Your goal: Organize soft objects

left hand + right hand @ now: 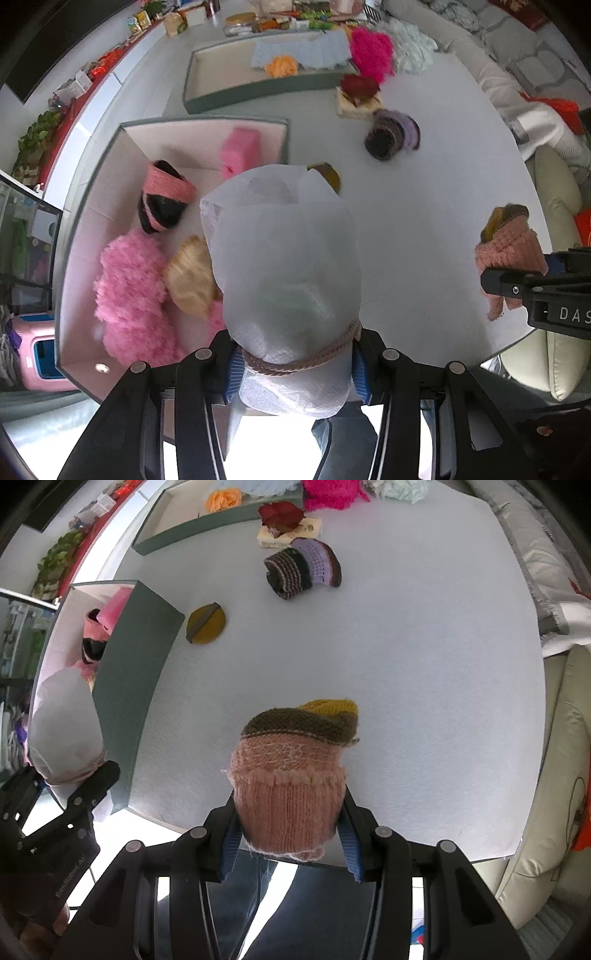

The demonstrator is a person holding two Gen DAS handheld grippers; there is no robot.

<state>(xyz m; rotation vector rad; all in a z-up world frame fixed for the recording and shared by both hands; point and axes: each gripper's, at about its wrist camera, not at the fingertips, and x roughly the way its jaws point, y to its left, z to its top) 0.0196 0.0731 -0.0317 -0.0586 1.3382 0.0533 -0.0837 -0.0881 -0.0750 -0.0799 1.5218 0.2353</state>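
Observation:
My left gripper (pixel 295 369) is shut on a white drawstring pouch (pixel 284 266) tied with a pink cord, held over the edge of the near grey box (pixel 122 144). That box holds a fluffy pink piece (pixel 129 291), a tan puff (pixel 190 277), a pink-and-black knit (pixel 162 199) and a pink sponge (pixel 240 149). My right gripper (pixel 290 838) is shut on a pink, brown and yellow knit hat (pixel 291 771), held above the white table (pixel 406 664). The right gripper and hat also show in the left wrist view (pixel 509 251). The pouch shows at the left of the right wrist view (pixel 64 731).
On the table lie a yellow round pad (pixel 206 623), a striped purple knit (pixel 301 568), a red rose on a cream box (pixel 282 517) and a magenta fluffy piece (pixel 371 53). A far grey tray (pixel 221 74) holds a blue cloth and an orange flower (pixel 281 66). A sofa (pixel 554 192) stands right.

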